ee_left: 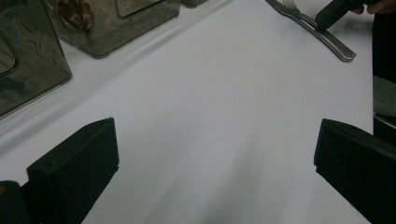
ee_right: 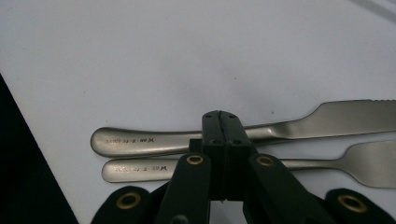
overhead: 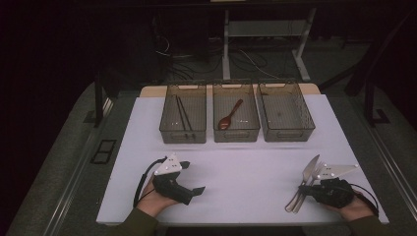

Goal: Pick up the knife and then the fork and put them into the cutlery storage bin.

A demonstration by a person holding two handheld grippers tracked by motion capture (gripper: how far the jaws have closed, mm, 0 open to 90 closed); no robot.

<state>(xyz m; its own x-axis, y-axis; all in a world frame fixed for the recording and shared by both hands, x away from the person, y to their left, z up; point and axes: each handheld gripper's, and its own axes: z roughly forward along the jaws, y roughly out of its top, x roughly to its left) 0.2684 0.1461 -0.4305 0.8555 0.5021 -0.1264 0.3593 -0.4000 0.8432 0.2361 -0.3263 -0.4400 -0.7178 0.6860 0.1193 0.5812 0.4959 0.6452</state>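
At lower right of the bench [overhead: 236,177], the right tool [ee_right: 220,122] is pressed closed over the knife [ee_right: 299,126] and fork [ee_right: 369,161]; lower left, the left tool [overhead: 196,178] gapes wide, empty.

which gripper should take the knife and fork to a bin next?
Right. The right gripper sits shut directly over the knife and fork handles. The left gripper is open over bare table, far from them. It must open to grasp, though.
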